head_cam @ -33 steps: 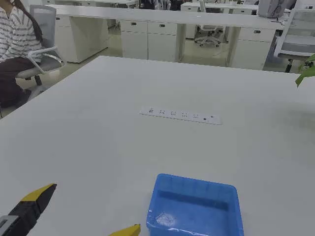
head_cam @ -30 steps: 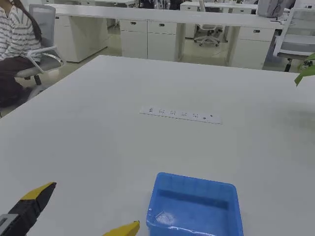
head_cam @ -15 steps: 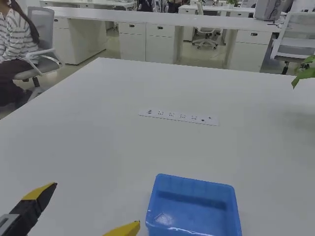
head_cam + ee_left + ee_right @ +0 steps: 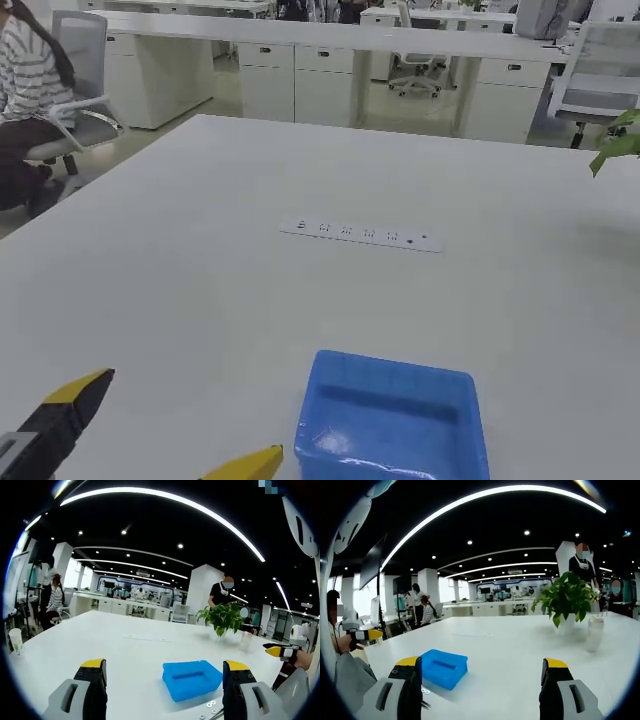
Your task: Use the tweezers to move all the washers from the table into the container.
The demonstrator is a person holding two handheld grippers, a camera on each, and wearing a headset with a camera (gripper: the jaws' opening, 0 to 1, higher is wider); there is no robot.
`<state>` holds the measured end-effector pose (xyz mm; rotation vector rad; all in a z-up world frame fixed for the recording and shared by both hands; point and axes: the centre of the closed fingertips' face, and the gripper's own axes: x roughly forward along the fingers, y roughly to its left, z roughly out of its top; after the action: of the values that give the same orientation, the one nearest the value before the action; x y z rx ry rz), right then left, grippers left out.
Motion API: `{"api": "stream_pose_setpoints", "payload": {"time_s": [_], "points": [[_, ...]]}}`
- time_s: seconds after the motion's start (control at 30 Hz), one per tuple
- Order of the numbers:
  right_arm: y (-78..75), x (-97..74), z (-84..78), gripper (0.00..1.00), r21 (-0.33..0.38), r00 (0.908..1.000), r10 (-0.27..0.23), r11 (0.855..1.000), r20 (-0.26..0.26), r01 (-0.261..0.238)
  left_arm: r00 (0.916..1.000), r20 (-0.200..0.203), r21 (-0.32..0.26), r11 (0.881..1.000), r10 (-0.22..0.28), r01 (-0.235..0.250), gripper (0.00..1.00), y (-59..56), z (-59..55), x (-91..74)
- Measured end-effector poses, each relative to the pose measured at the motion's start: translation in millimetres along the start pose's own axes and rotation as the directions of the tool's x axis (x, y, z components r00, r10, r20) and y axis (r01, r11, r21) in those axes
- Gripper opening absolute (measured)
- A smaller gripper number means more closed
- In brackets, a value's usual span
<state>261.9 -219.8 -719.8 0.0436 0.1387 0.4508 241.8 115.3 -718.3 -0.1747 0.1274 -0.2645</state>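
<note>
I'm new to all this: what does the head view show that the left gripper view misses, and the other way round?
Head view adds: the white drawer cabinets under the far desks.

Left gripper view adds: small metal washers lying on the table near the container, a pale cup and a standing person in a black top.

Both share: the blue plastic container, the white table, the flat white power strip and a seated person in a striped top.
</note>
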Motion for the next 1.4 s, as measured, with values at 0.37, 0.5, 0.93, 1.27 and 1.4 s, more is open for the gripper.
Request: {"api": "stream_pose_setpoints", "payload": {"time_s": [0.37,0.5,0.93,1.27,1.4], "points": [[-0.3,-0.1,-0.3,0.99,-0.012,1.0000,-0.005,1.000,-0.004,0.005,1.0000,0.008,-0.002,1.000,-0.005,0.005,0.99,-2.0,3.4,0.1],[-1.0,-0.2,-0.6,0.99,-0.015,1.0000,-0.008,1.000,-0.006,0.008,1.0000,0.004,-0.002,1.000,-0.004,0.004,0.99,-1.6,3.0,0.4],[-1.6,0.4,-1.2,0.99,-0.020,0.9999,-0.007,1.000,-0.009,0.006,1.0000,0.006,-0.003,1.000,-0.004,0.004,0.99,-1.8,4.7,1.1],[-2.0,-0.2,-0.3,0.99,-0.039,0.9999,-0.012,0.999,-0.006,0.012,0.9999,0.011,-0.001,1.000,-0.008,0.008,0.99,-2.5,4.3,1.1],[-0.8,-0.1,-1.4,0.99,-0.046,0.9999,-0.006,0.999,-0.010,0.006,1.0000,0.005,0.001,1.000,-0.008,0.008,0.99,-2.4,3.0,0.8]]}}
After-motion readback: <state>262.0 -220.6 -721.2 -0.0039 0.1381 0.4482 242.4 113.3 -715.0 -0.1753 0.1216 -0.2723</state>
